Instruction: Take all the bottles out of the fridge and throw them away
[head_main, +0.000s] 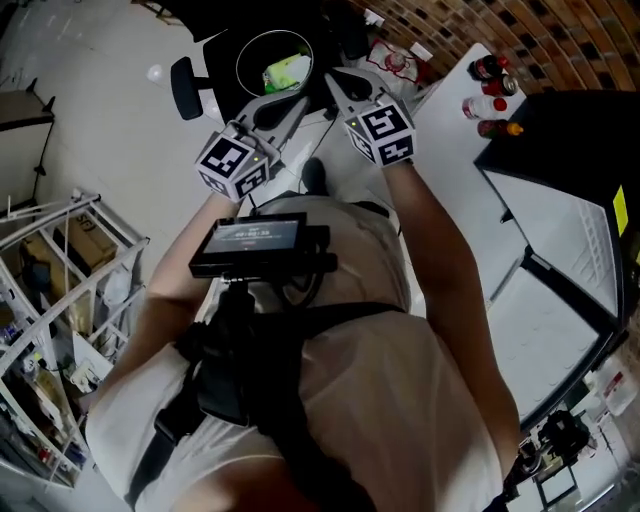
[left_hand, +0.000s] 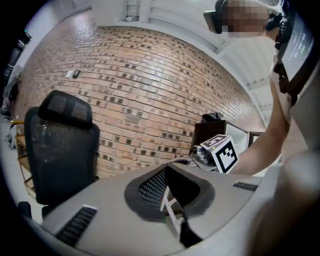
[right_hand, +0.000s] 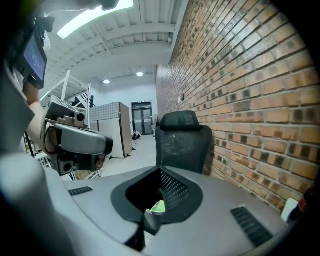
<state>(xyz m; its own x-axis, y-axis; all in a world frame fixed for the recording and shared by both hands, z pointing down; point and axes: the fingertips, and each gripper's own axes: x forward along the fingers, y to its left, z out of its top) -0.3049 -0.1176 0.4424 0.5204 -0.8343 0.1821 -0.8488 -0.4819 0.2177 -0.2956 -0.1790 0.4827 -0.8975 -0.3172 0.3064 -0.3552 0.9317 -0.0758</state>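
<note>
1. Your left gripper (head_main: 290, 108) is closed. In the left gripper view its jaws meet along a seam and grip nothing.
2. Your right gripper (head_main: 340, 85) is closed as well, jaws together and holding nothing. A scrap of green shows through the small opening between them in the right gripper view.
3. You hold both grippers out in front of your chest, close together and side by side. Their marker cubes face up at you and their tips point toward the black bin (head_main: 250, 45) on the floor.
4. A green bottle (head_main: 287, 72) lies inside that bin, below its round rim and apart from both grippers.
5. A small cluster of bottles (head_main: 483, 105), several with red on them, sits on the white counter (head_main: 450, 150) to your right. It is well apart from the bin.
6. That cluster is just beside the near corner of the black fridge (head_main: 570, 130). You cannot tell from these views what the fridge holds inside.
7. A black office chair (head_main: 185, 88) stands beside the bin, in front of the brick wall (left_hand: 150, 90).
8. A white shelf rack (head_main: 60, 260) crowded with small items stands at your left.
</note>
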